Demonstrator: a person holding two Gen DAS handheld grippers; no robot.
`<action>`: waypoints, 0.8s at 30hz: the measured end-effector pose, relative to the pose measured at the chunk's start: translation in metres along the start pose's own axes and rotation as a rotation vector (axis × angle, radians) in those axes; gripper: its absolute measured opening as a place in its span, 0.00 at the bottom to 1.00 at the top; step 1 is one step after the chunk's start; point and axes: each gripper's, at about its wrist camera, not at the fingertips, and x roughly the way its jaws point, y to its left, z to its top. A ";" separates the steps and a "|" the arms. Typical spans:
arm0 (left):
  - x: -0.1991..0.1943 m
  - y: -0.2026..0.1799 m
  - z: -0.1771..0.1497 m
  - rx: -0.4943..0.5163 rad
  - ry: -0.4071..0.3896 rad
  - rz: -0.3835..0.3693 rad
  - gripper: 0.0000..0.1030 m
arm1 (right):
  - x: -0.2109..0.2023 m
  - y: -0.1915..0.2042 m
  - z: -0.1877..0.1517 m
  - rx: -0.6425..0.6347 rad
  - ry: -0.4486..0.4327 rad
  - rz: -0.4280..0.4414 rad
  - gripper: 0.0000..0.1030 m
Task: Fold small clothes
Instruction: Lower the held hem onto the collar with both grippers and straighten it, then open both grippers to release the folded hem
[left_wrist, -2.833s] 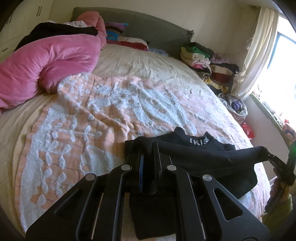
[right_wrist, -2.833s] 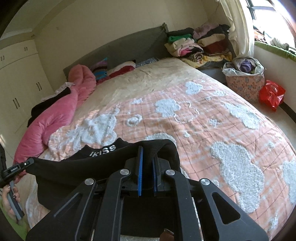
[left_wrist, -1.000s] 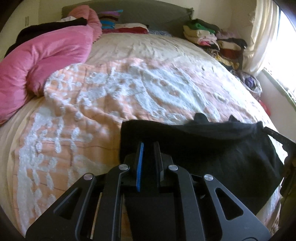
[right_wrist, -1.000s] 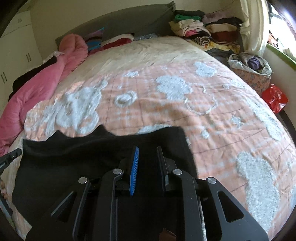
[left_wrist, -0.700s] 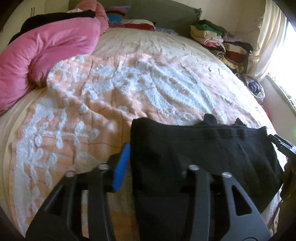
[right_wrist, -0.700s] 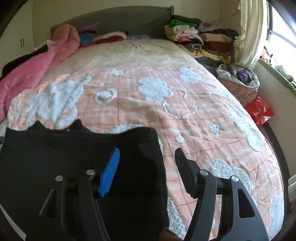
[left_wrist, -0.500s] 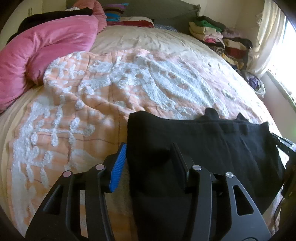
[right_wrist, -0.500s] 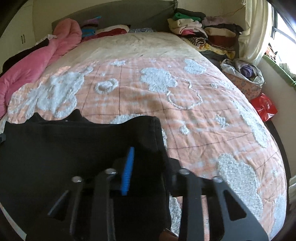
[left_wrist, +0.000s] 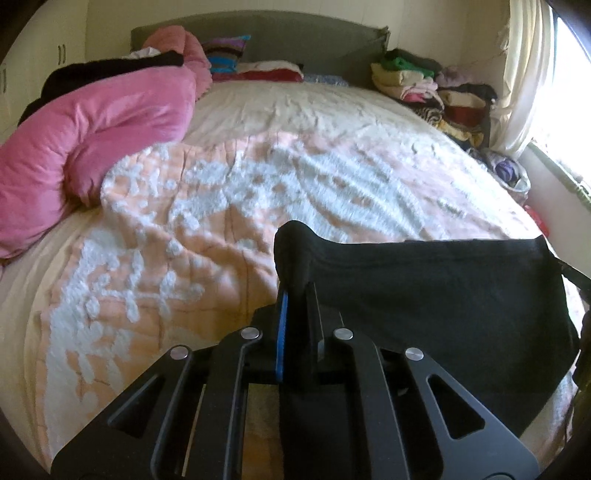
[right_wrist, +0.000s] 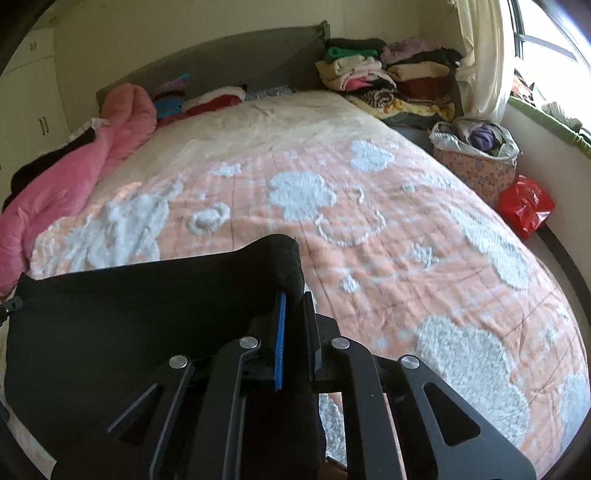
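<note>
Bedroom light falls from the window side onto a wide bed spread with a peach quilted blanket tufted in white flower shapes (left_wrist: 229, 236), which serves as the folding surface.

On the near part of that blanket, the left gripper (left_wrist: 295, 295) is clamped tight on one top corner of a small black knit garment (left_wrist: 443, 295), the cloth bunching up above its blue-padded finger. The right gripper (right_wrist: 293, 295) is likewise pinched shut on the opposite corner, so the top edge runs between the two and the body drapes down onto the blanket's near edge.

By its look the garment is light, soft and limp: it will sag wherever it is unsupported and crease readily, with little danger of damage. Corners and hemmed edges seem the best holds, since doubled fabric gives the pads something thick to bite; a single thin layer might slip out.

Beyond the blanket, a puffy pink quilted duvet (left_wrist: 92, 122) lies at its far left, and a stack of folded clothes (right_wrist: 388, 74) sits past its far right corner.
</note>
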 end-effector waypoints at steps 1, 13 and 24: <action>0.003 0.000 -0.002 0.001 0.011 0.004 0.03 | 0.003 0.000 -0.003 0.000 0.009 -0.009 0.07; 0.000 -0.007 -0.011 0.039 0.031 0.006 0.04 | 0.001 -0.004 -0.015 0.038 0.016 -0.015 0.14; -0.030 -0.014 -0.022 0.049 0.017 -0.022 0.17 | -0.040 -0.014 -0.048 0.058 0.043 0.062 0.33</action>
